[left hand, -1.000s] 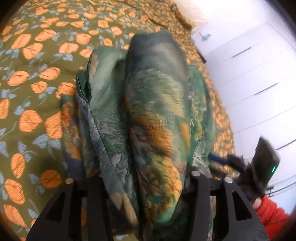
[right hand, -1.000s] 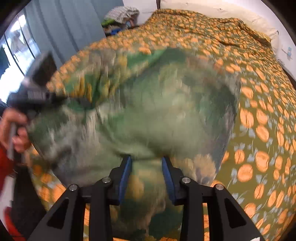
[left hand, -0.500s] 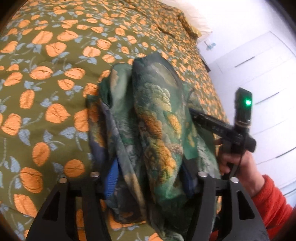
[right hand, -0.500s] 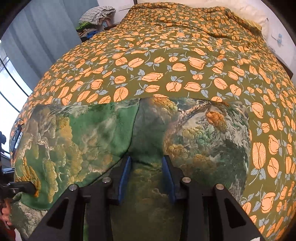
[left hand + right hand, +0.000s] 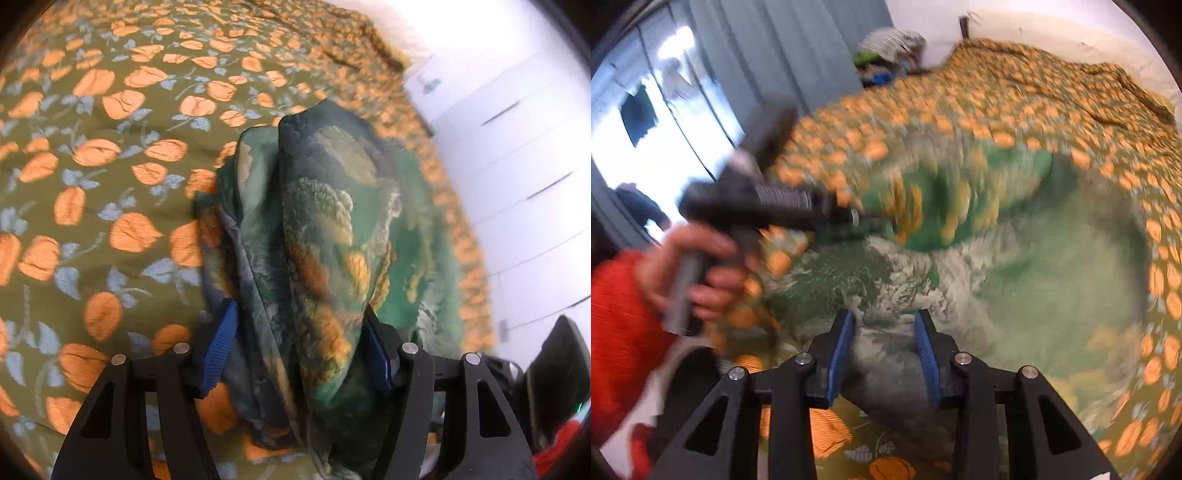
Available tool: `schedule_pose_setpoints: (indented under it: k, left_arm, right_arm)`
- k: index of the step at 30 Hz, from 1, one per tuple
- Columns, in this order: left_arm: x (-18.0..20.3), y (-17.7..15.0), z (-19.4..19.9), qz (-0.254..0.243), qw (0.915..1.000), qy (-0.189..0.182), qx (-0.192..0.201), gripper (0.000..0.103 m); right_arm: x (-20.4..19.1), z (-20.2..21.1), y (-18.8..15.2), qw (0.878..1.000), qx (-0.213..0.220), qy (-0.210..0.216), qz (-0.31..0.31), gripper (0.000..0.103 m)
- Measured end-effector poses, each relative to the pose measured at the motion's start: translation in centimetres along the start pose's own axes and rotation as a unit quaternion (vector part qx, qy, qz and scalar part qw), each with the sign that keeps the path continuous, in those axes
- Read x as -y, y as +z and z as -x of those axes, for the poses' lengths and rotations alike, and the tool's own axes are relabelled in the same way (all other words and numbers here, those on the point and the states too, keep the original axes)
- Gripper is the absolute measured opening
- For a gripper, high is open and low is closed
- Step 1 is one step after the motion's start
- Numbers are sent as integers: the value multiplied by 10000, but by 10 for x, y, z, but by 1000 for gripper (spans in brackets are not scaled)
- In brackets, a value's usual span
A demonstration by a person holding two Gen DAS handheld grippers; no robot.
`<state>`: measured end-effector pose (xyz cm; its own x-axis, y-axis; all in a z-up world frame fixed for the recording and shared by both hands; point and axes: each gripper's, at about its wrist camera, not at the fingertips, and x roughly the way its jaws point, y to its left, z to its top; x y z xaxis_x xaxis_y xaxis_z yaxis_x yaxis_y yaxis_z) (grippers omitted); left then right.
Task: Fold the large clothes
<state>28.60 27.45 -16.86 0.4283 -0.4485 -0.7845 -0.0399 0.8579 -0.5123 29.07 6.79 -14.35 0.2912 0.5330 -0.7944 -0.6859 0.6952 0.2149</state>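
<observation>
A large green garment with an orange and white landscape print (image 5: pixel 325 236) hangs bunched above the bed. My left gripper (image 5: pixel 301 328) is shut on a thick bundle of it, the blue pads pressed against both sides. My right gripper (image 5: pixel 884 332) is shut on another part of the same garment (image 5: pixel 1015 266), which billows out over the bed, blurred by motion. The left gripper also shows in the right wrist view (image 5: pixel 768 206), held by a hand in a red sleeve, at the garment's left edge.
The bed is covered by an olive bedspread with orange fruit print (image 5: pixel 110 155). White drawers (image 5: pixel 517 155) stand along its right side. Grey curtains and a window (image 5: pixel 701 92) are at the left. A pile of clothes (image 5: pixel 890 51) sits beyond the bed's far corner.
The garment lay spread low over the bed half a second ago; both grippers have since lifted and swung it, so it billows and blurs. The left gripper now appears higher in the right wrist view.
</observation>
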Motion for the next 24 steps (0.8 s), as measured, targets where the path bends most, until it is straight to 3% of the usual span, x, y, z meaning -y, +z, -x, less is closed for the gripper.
schedule_pose_setpoints:
  k: [2,4,8,12,14,18,20,22,24]
  left_arm:
    - [-4,-3,-10,-53,9997,230,-110,66]
    - [-12,-4,-14,101,9998,62,-130,67]
    - [-13,-4,-13,118,9999,16,-59,68]
    - [-11,-3,-15,76,10000,21,-52,68]
    - [-13,-3,-18,135,9999,-11,-38,69]
    - [-11,-4,-24,176,9998,17,-42,73]
    - [-7,-6,-17,182,9998,51,57,76]
    - [-3,-9,-4,212,9996,67,174,92]
    - [1,-13,12,255,9993,-44,263,92]
  right_arm:
    - [2,-26,-8,9998,-162,-87,-86,36]
    - [1,-25,-9,9998,-119,-69,-118,36]
    - [3,29,-11,9997,165,-1,-153,36]
    - [19,82,-37,9982,359,-476,-108,36]
    - [37,75,-56,9966,119,-776,-246,36]
    - [57,38,-73,9940,-244,-899,-580,36]
    - [49,44,-71,9933,-140,-1009,-545,42]
    - [41,58,-68,9949,-22,-849,-545,69]
    - [34,75,-67,9960,99,-659,-596,78]
